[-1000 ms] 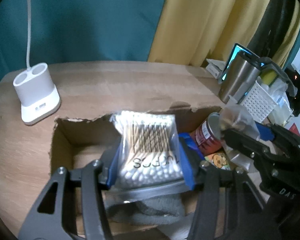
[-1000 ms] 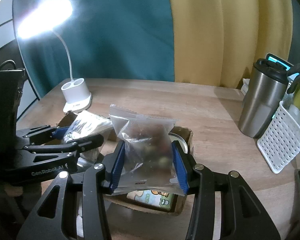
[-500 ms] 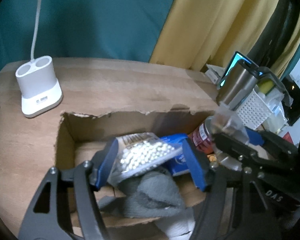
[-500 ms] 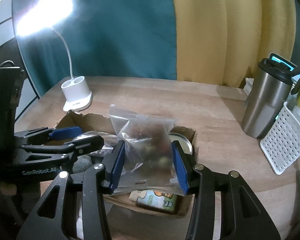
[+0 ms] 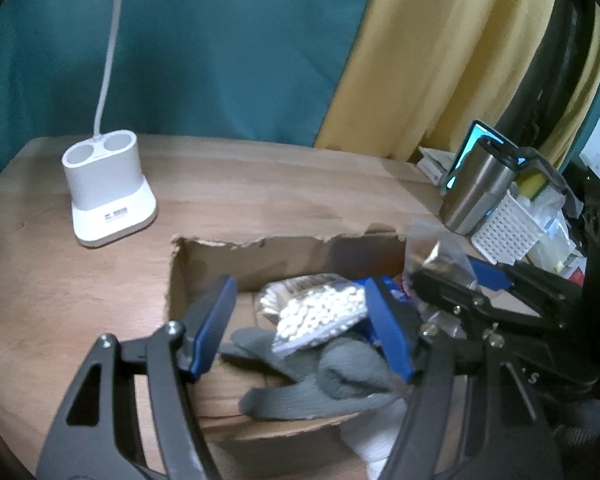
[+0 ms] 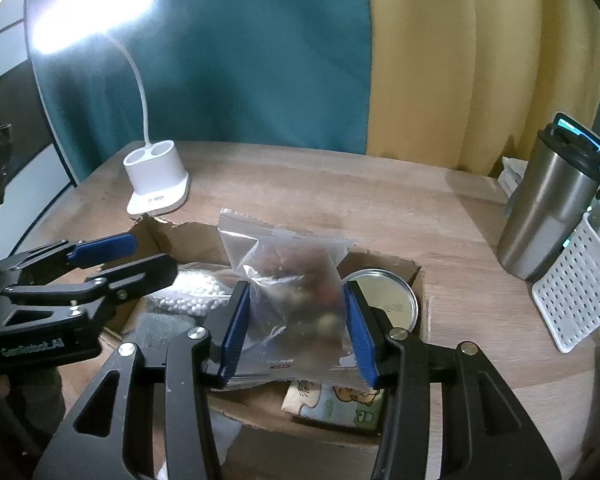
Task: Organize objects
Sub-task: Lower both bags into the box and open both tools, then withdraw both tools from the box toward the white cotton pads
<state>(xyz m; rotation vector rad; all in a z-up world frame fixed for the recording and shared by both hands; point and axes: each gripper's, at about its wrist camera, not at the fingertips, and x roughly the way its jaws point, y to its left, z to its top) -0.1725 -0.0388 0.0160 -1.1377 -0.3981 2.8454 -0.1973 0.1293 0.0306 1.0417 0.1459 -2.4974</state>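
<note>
A torn cardboard box (image 5: 260, 245) (image 6: 416, 276) sits on the wooden table. Inside it, a clear bag of cotton swabs (image 5: 318, 312) (image 6: 196, 290) lies on a grey cloth (image 5: 324, 380). My left gripper (image 5: 302, 328) (image 6: 120, 262) hovers open above the swab bag, its blue pads apart from it. Over the box's right half, my right gripper (image 6: 296, 320) is shut on a clear snack bag (image 6: 292, 280) (image 5: 436, 252) and holds it upright. A can with a metal lid (image 6: 384, 300) and a cartoon packet (image 6: 336, 404) lie in the box beneath it.
A white lamp base (image 5: 108, 196) (image 6: 158, 180) stands at the back left of the table. At the right are a steel tumbler (image 6: 544, 216) (image 5: 476, 188) and a white perforated basket (image 6: 576, 296) (image 5: 504, 232). Teal and yellow curtains hang behind.
My left gripper let go of the cotton swab bag, which dropped flat into the box onto the grey cloth; the gripper then drew back and up. The right gripper kept still with its bag.
</note>
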